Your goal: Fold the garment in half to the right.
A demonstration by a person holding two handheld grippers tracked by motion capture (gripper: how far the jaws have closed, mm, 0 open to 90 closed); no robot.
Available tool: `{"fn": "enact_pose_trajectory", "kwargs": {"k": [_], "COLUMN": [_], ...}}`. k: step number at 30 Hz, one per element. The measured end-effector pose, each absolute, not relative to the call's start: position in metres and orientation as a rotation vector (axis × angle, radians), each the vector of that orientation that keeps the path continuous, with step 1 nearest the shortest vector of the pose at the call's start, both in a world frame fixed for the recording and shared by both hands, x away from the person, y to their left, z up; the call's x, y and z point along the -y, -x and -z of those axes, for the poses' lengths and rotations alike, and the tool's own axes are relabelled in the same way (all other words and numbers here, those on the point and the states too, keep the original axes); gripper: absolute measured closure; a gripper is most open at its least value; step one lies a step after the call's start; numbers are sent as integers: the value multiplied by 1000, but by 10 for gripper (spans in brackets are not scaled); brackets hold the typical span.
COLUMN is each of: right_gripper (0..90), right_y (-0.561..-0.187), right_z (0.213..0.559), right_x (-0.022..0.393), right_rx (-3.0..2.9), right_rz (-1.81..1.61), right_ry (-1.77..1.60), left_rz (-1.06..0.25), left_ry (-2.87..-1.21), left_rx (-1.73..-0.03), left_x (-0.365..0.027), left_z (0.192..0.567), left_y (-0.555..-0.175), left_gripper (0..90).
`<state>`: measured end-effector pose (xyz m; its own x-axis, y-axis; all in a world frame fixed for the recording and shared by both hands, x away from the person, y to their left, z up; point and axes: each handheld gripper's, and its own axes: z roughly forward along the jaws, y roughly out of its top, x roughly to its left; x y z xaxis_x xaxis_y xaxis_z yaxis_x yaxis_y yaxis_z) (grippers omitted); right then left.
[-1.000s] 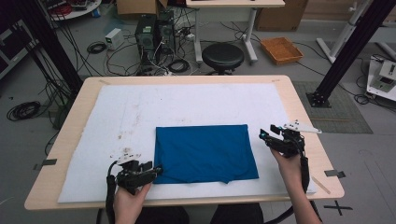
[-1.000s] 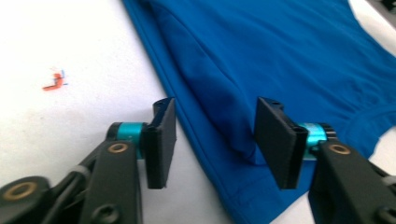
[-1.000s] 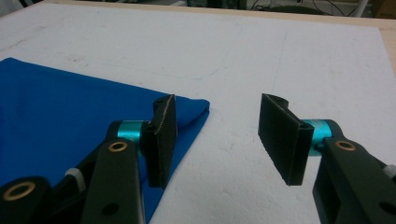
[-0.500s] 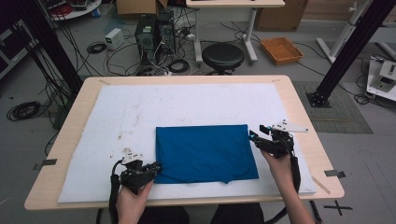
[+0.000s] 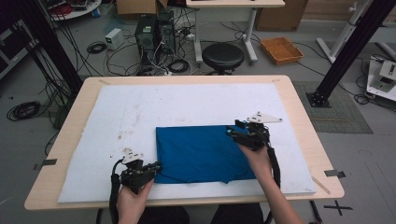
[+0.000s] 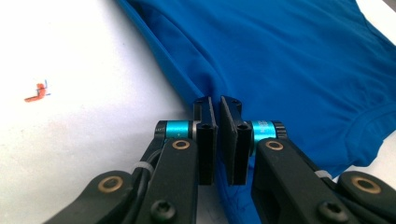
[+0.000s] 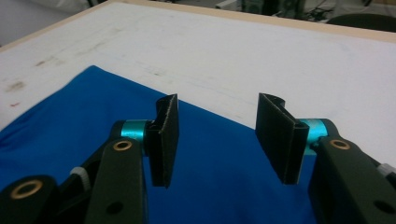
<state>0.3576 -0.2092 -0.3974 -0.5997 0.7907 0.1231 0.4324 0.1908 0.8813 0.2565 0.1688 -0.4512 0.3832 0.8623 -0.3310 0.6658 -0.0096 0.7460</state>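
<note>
A blue cloth [image 5: 201, 151] lies folded flat on the white mat [image 5: 187, 102]. My left gripper [image 5: 156, 166] is at the cloth's near left corner. In the left gripper view the jaws [image 6: 218, 100] have just been closing and now pinch the blue cloth [image 6: 289, 56] at its edge. My right gripper [image 5: 231, 130] hovers over the cloth's far right corner. In the right gripper view it [image 7: 217, 105] stands open, having just been closing slightly, with the blue cloth [image 7: 70, 116] below and nothing between the pads.
The mat covers most of a wooden table [image 5: 303, 140]. Behind the table on the floor are a black stool [image 5: 222, 55], computer towers [image 5: 152, 32] with cables, and an orange tray [image 5: 281, 49]. A black frame post [image 5: 341, 56] rises at the right.
The right gripper has moved left from beside the cloth to over its far right corner. The left gripper stayed put and its jaws closed on the cloth's near left corner.
</note>
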Motion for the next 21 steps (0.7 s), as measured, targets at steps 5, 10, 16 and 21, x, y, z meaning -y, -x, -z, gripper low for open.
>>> {"fn": "enact_pose_trajectory", "kwargs": {"k": [5, 10, 16, 21], "right_gripper": [537, 581, 638, 647], "right_y": [-373, -391, -410, -425], "right_z": [393, 395, 400, 410], "right_x": [169, 128, 72, 22], "right_rx": [-2176, -2240, -2312, -2401], "right_rz": [-1414, -1485, -1480, -1395], "right_ry": [-1119, -1107, -1100, -1073], "left_rz": [-266, -265, -263, -257], "left_ry": [-1731, -1727, -1722, -1726], "left_rx": [-1341, -1340, -1334, -1329], "left_x": [-169, -171, -171, -173], "left_z": [450, 449, 448, 448], "left_y": [-256, -255, -255, -255], "left_gripper": [847, 847, 847, 847]}}
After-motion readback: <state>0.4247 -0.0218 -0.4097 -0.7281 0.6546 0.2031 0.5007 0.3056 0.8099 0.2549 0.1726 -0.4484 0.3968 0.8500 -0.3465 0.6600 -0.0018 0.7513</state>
